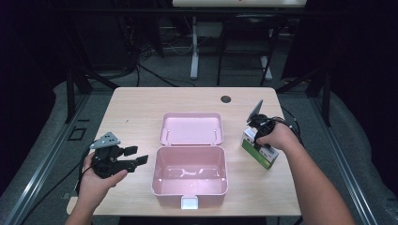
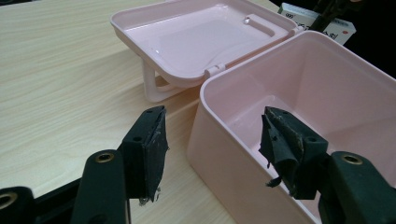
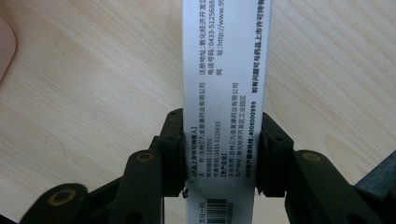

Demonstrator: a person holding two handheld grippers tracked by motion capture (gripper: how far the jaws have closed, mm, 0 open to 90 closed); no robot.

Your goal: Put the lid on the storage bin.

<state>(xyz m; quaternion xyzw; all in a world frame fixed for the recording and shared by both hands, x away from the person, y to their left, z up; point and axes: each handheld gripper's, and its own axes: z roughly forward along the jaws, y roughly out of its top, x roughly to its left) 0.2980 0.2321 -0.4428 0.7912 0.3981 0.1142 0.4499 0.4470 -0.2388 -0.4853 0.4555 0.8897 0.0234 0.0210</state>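
1. Two grippers in the high view. Right gripper (image 1: 257,132) sits on the medicine carton (image 1: 259,149), at the table's (image 1: 141,105) right side, well apart from the near edge. Left gripper (image 1: 133,157) hovers just left of the pink storage box (image 1: 190,176), jaws spread wide, nothing between them.

2. Key relation, same view: box lies to the left of the carton, clear tabletop between them. The carton's long axis runs diagonally, far-left to near-right. The right hand is the nearer one; I'd judge the carry as lift, go left, drop over the right wall.

3. The box is open; its hinged lid (image 1: 191,128) lies flat behind it, latch tab (image 1: 190,202) at the near wall. Interior looks empty, so there's plenty of room inside.

4. Left gripper view: left gripper (image 2: 212,142) is wide open and straddles the box (image 2: 299,107) wall, one jaw outside and one over the interior. It isn't touching the wall that I can tell. Lid (image 2: 205,42) is beyond it, carton (image 2: 338,29) past the far rim.

5. Right gripper view: right gripper (image 3: 218,151) is clamped across the narrow width of the carton (image 3: 224,70), pads on both long sides. Long axis runs straight ahead, away from the camera. Bare table (image 3: 93,84) on either side.

6. Risk, as a guess: the carton's leading end may clip the right rim if the lift is low.
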